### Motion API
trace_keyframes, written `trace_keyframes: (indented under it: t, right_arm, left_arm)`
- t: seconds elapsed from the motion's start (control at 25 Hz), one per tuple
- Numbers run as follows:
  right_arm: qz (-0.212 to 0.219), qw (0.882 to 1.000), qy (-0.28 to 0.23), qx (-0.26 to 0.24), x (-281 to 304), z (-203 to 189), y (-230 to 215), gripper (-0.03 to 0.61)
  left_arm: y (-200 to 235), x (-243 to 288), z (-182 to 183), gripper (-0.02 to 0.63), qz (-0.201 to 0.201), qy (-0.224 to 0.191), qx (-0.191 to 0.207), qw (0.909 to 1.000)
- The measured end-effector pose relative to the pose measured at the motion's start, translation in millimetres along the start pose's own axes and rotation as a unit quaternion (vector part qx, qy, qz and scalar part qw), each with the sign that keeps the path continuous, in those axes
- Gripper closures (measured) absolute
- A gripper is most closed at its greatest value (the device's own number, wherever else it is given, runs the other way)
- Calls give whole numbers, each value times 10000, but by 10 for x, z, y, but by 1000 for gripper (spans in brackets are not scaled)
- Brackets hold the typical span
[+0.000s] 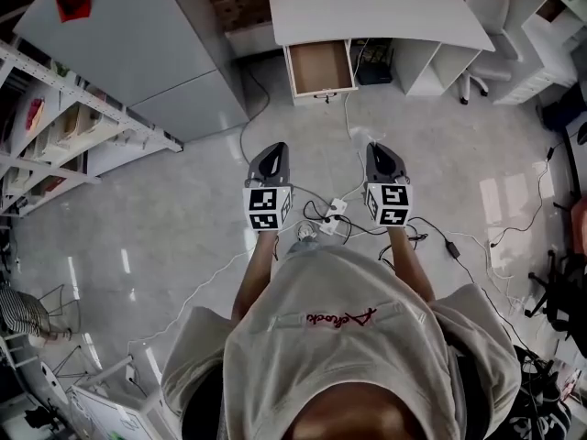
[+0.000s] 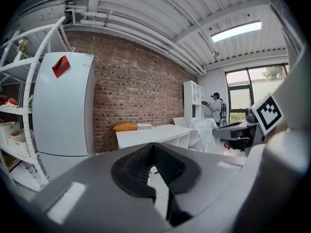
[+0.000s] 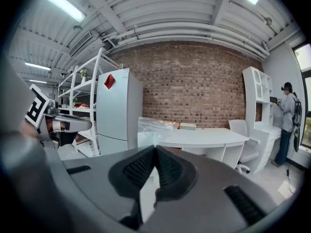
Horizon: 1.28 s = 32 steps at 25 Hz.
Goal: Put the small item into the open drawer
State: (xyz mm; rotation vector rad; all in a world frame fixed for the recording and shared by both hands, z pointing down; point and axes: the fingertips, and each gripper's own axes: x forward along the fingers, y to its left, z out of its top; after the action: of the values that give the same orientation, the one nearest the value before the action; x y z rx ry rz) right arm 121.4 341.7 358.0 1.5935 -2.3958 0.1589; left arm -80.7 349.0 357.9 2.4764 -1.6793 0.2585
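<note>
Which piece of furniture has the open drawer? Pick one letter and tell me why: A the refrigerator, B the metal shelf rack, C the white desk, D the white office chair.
C: in the head view the open drawer juts out from under the white desk, with its brown inside showing.

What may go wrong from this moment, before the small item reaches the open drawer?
1. A power strip lies on the floor between the person and the open drawer. A foot might catch on it while the person walks over.
2. The right gripper seems to pinch the clear plastic item only at its jaw tips, so the item might slip out on the way.
</note>
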Motion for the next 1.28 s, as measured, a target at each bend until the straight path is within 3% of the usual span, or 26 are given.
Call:
trace_keyframes:
  t: [0.32, 0.64, 1.28]
  right_arm:
    - [-151, 9998, -3, -99, 548, 241, 123, 567]
    - [-239, 9996, 34, -124, 908, 305, 320, 566]
    - [-126, 9997, 79, -182, 880, 220, 429, 566]
  left_arm:
    - [495, 403, 162, 607, -194, -135, -44, 9997]
    - [856, 615, 85, 607, -360, -109, -140, 9992]
    - [741, 589, -66, 607, -486, -8, -238, 9985]
